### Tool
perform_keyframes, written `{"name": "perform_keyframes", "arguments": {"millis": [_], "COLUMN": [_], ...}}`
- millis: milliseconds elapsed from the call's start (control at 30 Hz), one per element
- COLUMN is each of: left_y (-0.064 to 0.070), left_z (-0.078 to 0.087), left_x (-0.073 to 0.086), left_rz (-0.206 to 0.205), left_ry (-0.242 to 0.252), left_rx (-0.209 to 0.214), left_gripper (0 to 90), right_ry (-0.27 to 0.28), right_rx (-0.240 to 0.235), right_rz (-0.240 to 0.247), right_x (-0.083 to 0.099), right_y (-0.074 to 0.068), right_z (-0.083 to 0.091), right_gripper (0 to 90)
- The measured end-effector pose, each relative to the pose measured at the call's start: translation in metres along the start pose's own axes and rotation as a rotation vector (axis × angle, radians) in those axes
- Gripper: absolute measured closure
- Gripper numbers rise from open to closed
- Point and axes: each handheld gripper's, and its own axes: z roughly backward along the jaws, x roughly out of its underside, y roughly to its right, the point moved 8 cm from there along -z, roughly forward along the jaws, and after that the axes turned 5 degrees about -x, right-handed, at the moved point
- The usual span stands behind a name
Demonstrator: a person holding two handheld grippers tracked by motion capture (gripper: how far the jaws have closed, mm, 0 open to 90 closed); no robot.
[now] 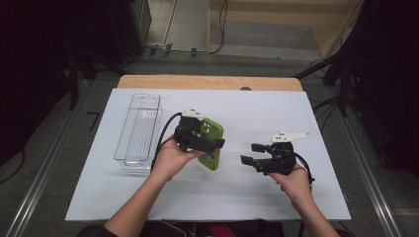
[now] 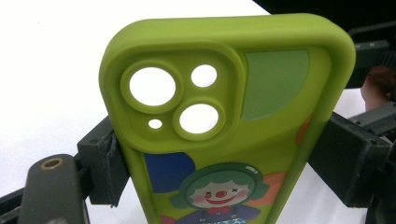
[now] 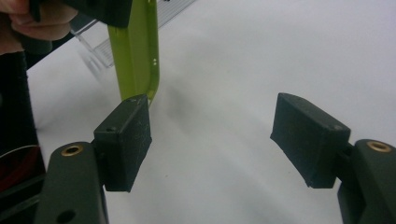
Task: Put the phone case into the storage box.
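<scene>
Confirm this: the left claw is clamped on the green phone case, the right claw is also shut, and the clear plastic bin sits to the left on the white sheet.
One thing is off: the right claw is open and holds nothing, as the right gripper view shows. The rest stands: the left claw is clamped on the green phone case, and the clear plastic bin sits left on the white sheet.

Green clown phone case [image 2: 224, 126], clamped edgewise
</scene>
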Motion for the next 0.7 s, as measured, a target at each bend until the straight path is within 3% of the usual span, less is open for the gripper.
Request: {"name": "perform_keyframes", "arguments": {"millis": [200,433,700], "left_y": [0.000,-0.001,-0.001], "left_z": [0.000,0.002,0.004], "left_x": [0.000,0.000,-0.001], "left_rz": [0.002,0.001,0.005], "left_ry": [0.000,0.000,0.001], "left_rx": [0.005,0.007,0.016], "left_gripper": [17.0,17.0,17.0], "right_ry": [-0.051,-0.084,-0.082], "right_rx": [-0.015,-0.005,-0.005], "right_rz": [-0.007,-0.002,-0.003], "right_x": [0.012,0.024,0.031], "right_y": [0.001,0.005,0.005], "right_z": [-0.004,0.000,0.006], "right_gripper": [10.1,9.5,9.5]}}
